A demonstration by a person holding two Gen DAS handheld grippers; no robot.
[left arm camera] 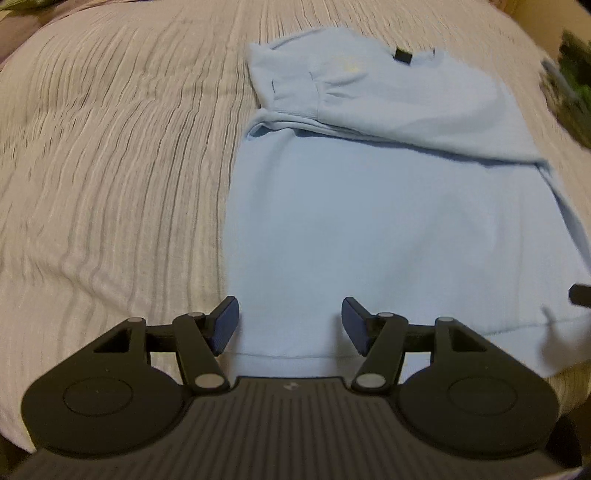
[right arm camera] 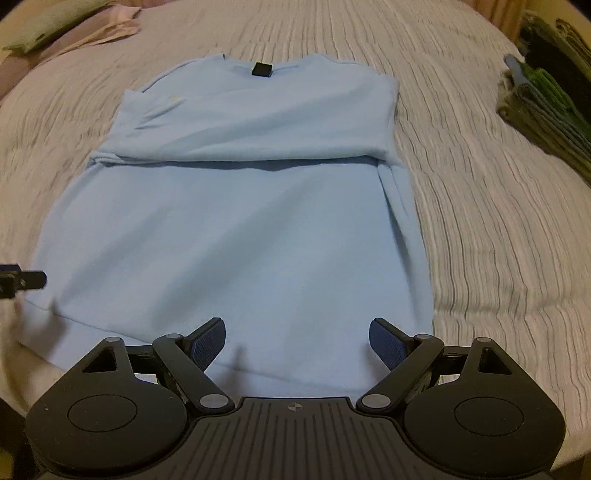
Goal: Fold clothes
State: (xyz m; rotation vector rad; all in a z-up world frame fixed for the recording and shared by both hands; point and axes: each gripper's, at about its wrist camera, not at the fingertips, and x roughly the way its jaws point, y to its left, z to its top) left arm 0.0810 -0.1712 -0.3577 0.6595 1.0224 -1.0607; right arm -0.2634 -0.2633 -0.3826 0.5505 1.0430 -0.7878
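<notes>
**Item: light blue sweatshirt, part-folded**

Sweatshirt lies flat on the bed, sleeves folded across. Likely soft, light, limp. My left hand-held gripper and right hand-held gripper hover open-jawed over the hem; I'd pinch its corners.

Bare bed either side of shirt; folded clothes stack blocks far right; pillows crowd far left corner.

Sweatshirt – soft matt cloth; bedspread – ribbed, rough-woven fabric.
</notes>
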